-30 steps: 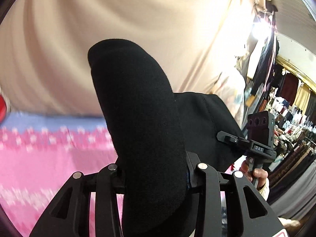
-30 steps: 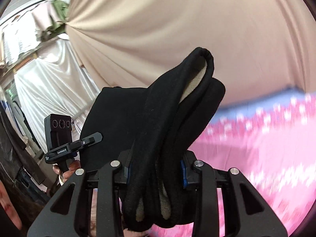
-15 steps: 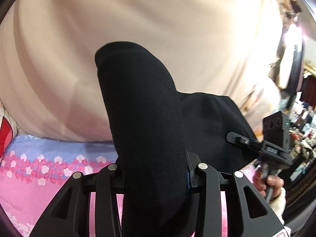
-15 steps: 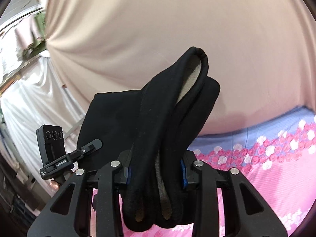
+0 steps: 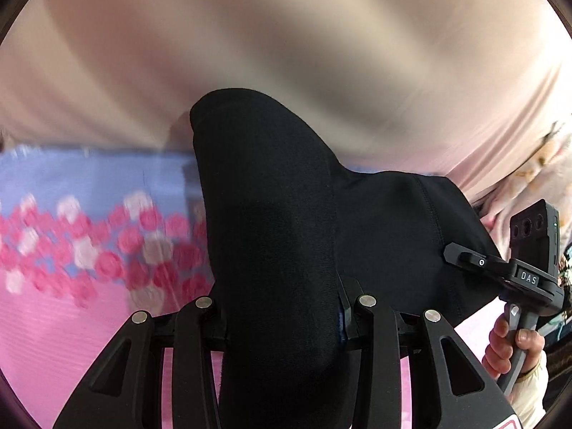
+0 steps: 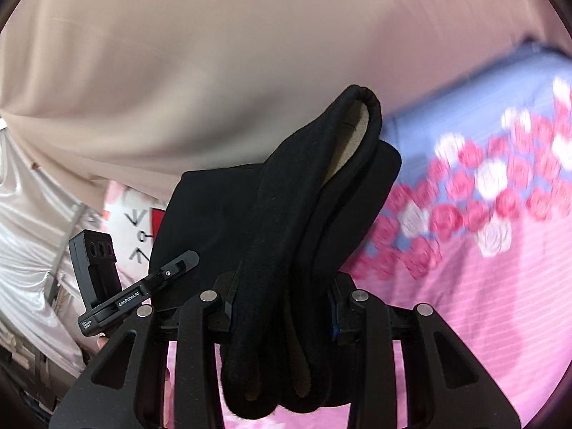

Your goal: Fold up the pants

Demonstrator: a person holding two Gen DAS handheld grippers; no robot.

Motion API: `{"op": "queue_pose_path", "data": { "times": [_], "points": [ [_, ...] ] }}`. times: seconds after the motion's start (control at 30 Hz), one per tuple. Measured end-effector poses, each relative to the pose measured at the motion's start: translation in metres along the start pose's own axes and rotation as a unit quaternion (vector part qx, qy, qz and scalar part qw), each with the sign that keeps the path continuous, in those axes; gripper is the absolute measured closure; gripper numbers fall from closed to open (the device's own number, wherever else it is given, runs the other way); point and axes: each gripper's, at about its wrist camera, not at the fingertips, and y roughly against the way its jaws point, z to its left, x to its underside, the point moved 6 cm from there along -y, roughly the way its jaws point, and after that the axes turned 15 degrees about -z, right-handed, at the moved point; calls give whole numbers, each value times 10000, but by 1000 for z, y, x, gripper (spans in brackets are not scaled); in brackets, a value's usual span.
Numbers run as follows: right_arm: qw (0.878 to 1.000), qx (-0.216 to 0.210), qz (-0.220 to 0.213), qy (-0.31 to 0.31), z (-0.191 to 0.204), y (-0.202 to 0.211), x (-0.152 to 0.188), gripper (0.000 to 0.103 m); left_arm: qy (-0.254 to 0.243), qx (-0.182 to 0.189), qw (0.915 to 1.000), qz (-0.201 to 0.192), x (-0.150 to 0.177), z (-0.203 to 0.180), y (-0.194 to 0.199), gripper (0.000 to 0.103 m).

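Observation:
The black pants (image 5: 271,214) hang in the air as a thick bunch, and my left gripper (image 5: 282,321) is shut on it. The cloth stretches right to my right gripper (image 5: 461,257), which a hand (image 5: 507,343) holds by its grip. In the right wrist view the pants (image 6: 293,221) show a beige fleece lining in the folds. My right gripper (image 6: 282,314) is shut on several layers there. My left gripper (image 6: 178,264) shows at the left edge of the cloth. Both pairs of fingertips are hidden by the fabric.
Below lies a pink striped bedspread (image 6: 482,304) with a band of roses on blue (image 5: 89,243). A beige curtain (image 5: 286,35) fills the background. A white cushion with red and black marks (image 6: 139,228) and a shiny white drape (image 6: 28,214) are at the left.
Both grippers have come down and forward with the pants still clamped. The bedspread now fills more of each view and the shop racks at the side have slid out of sight.

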Motion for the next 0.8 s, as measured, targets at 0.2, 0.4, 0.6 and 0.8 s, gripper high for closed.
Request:
{"op": "queue_pose_path", "data": {
  "times": [0.2, 0.4, 0.6, 0.8],
  "points": [
    [9997, 74, 100, -214, -29, -7, 11, 70, -60, -123, 9998, 143, 25, 16, -23, 65],
    [9993, 92, 108, -333, -41, -8, 16, 67, -181, -206, 9995, 185, 35, 18, -28, 61],
    [9986, 285, 36, -451, -48, -2, 18, 41, -113, -698, 9973, 178, 40, 36, -26, 25],
    [9922, 495, -793, -819, -62, 91, 5, 23, -422, -1585, 9864, -124, 46, 58, 38, 17]
  ]
}}
